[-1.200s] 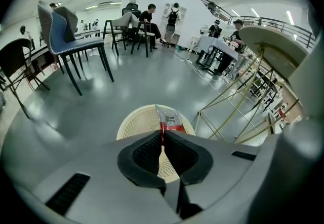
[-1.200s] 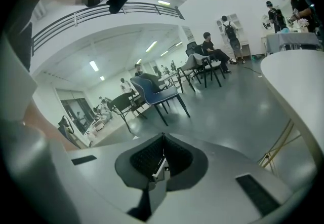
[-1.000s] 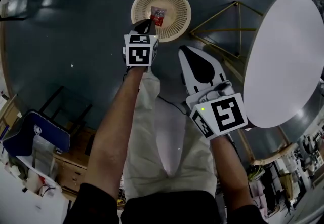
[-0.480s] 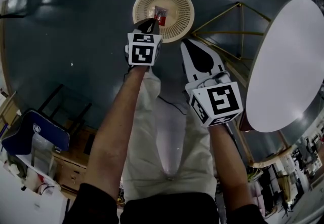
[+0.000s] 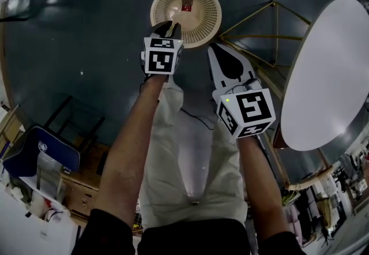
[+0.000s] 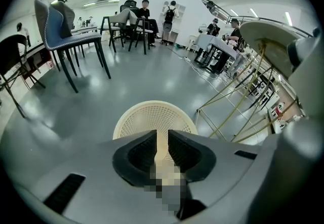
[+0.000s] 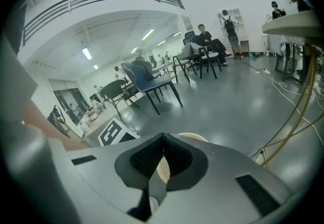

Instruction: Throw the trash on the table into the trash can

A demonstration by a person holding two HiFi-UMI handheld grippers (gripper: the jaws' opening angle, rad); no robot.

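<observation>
1. The trash can (image 5: pixel 202 23), a cream mesh basket, stands on the dark floor (image 5: pixel 86 29) at 12 o'clock in the head view.
2. A small red piece of trash (image 5: pixel 187 5) lies inside the trash can, toward the far side of its bottom. It is clear of both grippers.
3. The left gripper (image 5: pixel 169 27) hangs over the near rim of the trash can, at 6 o'clock from the trash. Its jaws have just been opening and now stand spread by a narrow gap. Nothing sits between them; in the left gripper view only the basket's mesh shows through the gap.
4. The right gripper (image 5: pixel 213 49) is at 4 o'clock from the trash can, near the left gripper and over the floor rather than the basket. In the right gripper view its jaws are pressed together at the tips and pinch nothing.
5. The worktop (image 5: pixel 328 75), a white oval, fills the 3 o'clock side of the head view and rests on thin gold legs (image 5: pixel 259 23) that reach toward the trash can.
6. A blue chair (image 5: pixel 40 156) sits at 8 o'clock, well apart from the trash can.
</observation>
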